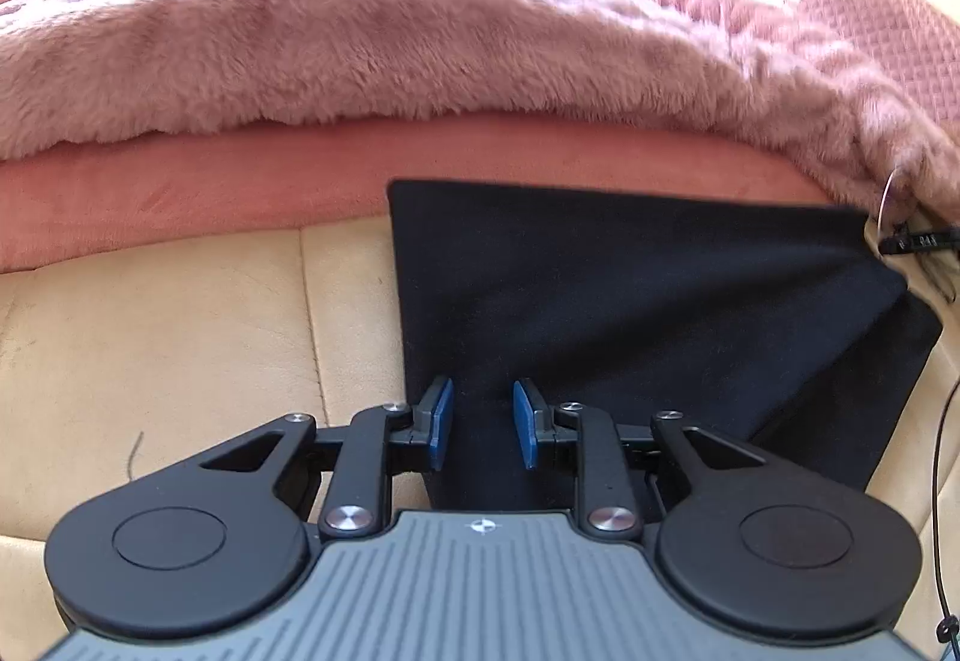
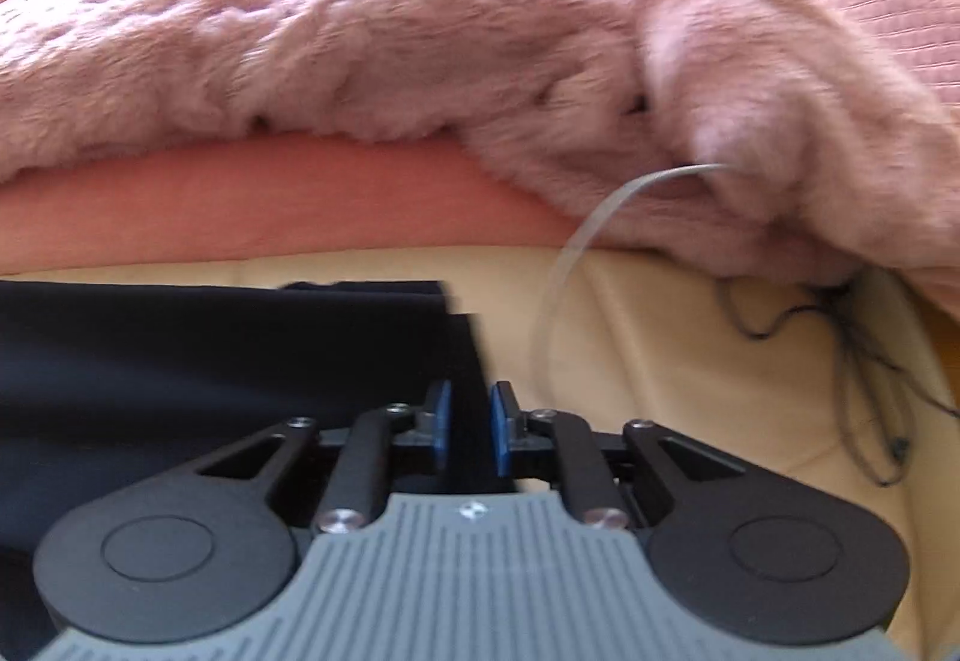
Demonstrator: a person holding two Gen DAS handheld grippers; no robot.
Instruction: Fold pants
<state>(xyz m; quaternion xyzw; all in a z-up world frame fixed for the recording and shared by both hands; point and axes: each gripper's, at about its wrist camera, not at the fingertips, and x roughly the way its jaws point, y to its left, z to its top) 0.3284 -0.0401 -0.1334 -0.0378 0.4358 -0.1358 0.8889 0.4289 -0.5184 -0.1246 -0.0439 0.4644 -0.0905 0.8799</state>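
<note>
The black pants (image 1: 630, 301) lie flat on the cream leather sofa seat (image 1: 180, 337), folded over at their right side. My left gripper (image 1: 483, 424) sits over the pants' near left corner, blue pads apart, cloth between them but not pinched. In the right wrist view the pants (image 2: 210, 361) fill the left half. My right gripper (image 2: 470, 424) is at their near right edge with a narrow gap between the pads and dark cloth running between them; whether it pinches the cloth is unclear.
A fluffy pink blanket (image 1: 360, 31) is piled on a salmon cushion edge (image 1: 180, 193) behind the pants. A pink quilted cover (image 1: 870, 1) lies far right. A grey cable (image 2: 576, 241) and thin black cords (image 2: 864, 361) lie on the seat right of the pants.
</note>
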